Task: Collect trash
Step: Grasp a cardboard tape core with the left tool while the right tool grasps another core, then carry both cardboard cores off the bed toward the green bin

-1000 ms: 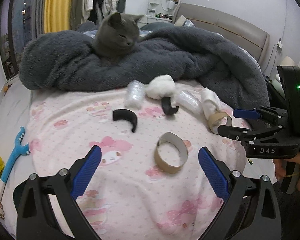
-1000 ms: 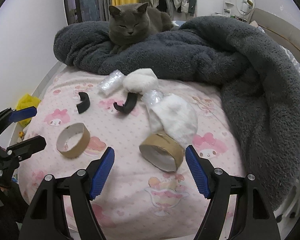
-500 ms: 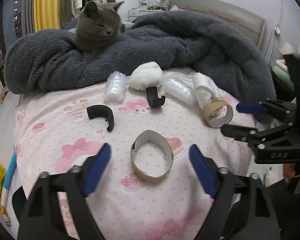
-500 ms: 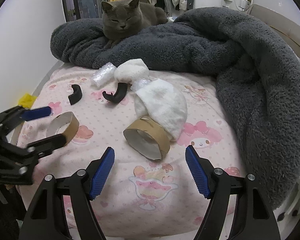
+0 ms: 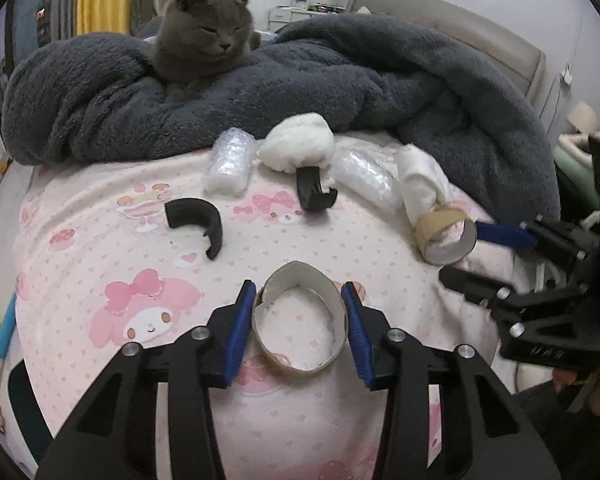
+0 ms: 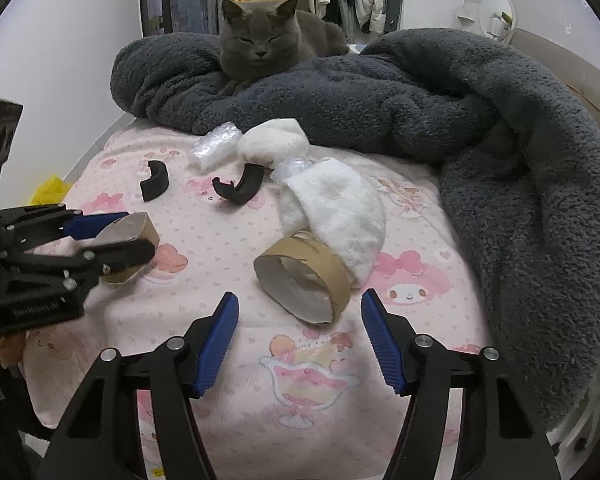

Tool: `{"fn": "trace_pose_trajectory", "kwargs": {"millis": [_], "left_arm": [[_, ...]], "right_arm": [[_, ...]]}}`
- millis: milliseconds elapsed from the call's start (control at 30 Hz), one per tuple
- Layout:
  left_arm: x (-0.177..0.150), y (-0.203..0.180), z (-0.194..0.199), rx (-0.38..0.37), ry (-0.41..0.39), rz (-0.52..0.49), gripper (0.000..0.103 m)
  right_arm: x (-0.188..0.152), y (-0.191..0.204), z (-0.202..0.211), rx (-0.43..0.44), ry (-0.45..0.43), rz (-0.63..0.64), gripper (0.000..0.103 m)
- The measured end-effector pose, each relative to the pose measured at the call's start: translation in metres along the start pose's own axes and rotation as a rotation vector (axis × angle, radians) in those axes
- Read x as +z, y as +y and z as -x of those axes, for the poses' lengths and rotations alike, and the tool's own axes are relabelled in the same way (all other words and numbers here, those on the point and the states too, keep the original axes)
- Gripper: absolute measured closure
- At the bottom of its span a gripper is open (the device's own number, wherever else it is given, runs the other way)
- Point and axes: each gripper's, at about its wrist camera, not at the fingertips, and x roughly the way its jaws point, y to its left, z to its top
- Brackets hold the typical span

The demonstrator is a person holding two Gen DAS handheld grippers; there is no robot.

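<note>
My left gripper [image 5: 299,300] is shut on a cardboard tape ring [image 5: 332,308] lying on the pink bed sheet [image 5: 100,292], squeezing it into an oval. In the right wrist view the same ring [image 6: 138,232] sits between the left gripper's fingers [image 6: 132,240]. My right gripper [image 6: 298,312] is open, just in front of a second cardboard ring [image 6: 300,280] that leans on a white fluffy wad [image 6: 336,208]. Two black curved pieces [image 5: 196,220] [image 5: 314,190], two bubble wrap rolls [image 5: 230,164] [image 5: 366,176] and another white wad [image 5: 298,146] lie behind.
A grey cat [image 5: 204,36] sits on a big dark grey blanket [image 5: 340,80] heaped across the back and right of the bed. The bed's left edge drops to the floor, where something yellow [image 6: 50,192] lies.
My left gripper moved forward and closed on the near cardboard ring, squashing it. My right gripper moved closer to the second ring and stayed open.
</note>
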Motion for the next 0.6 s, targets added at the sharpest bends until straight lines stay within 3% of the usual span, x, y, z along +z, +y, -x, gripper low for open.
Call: {"fn": "trace_pose_trajectory", "kwargs": {"millis": [400,500,600], "left_arm": [[0.001,0.011,0.02,-0.01,-0.046,0.006,0.055],[0.0,0.017,0.026,-0.013,-0.053,0.011,0.054],[-0.001,0.024,0.033,-0.015,-0.063,0.018,0.054]], "right_arm": [[0.01,0.017,-0.027,-0.122,0.05,0.031,0.042],[0.014,0.018,-0.035,-0.164,0.063,0.053,0.053],[0.017,0.016,-0.033,-0.17,0.073,0.046,0.054]]}}
